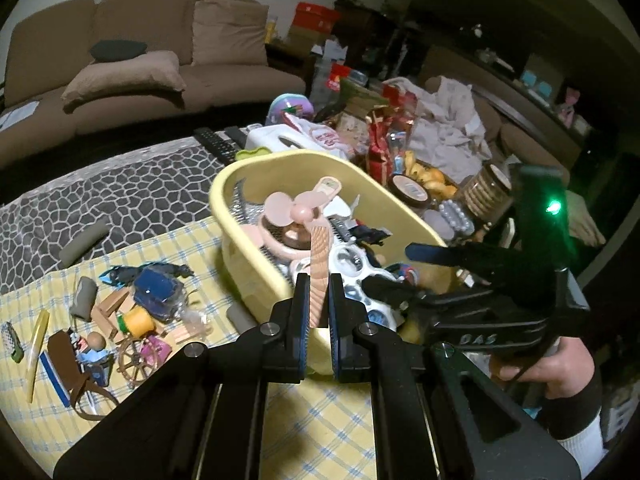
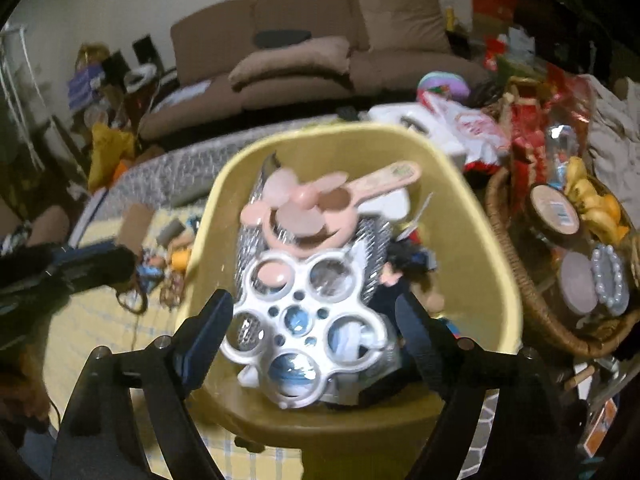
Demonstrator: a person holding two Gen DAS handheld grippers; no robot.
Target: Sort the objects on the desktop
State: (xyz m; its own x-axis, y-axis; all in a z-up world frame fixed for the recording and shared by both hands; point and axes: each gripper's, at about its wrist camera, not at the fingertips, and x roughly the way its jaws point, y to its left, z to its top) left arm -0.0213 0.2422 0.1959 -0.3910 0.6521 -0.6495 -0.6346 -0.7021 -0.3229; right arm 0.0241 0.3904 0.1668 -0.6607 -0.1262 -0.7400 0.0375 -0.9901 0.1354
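Note:
My left gripper (image 1: 319, 280) is shut on a light wooden stick (image 1: 320, 268) and holds it upright at the near rim of the yellow tub (image 1: 240, 168). The tub (image 2: 472, 248) holds a pink hand fan (image 2: 312, 208), a white ring-shaped toy (image 2: 308, 320) and several other items. My right gripper (image 2: 316, 300) is open and empty, its jaws spread over the tub above the white toy. It also shows in the left wrist view (image 1: 396, 268) over the tub's right side. Several small toys (image 1: 140, 312) lie on the yellow checked cloth (image 1: 320, 432) left of the tub.
A wicker basket (image 2: 520, 300) with jars and snacks stands right of the tub. Remote controls (image 1: 216, 144) and a white box (image 1: 276, 136) lie behind it. A grey roll (image 1: 84, 242) lies on the patterned tabletop. A brown sofa (image 1: 140, 60) stands behind the table.

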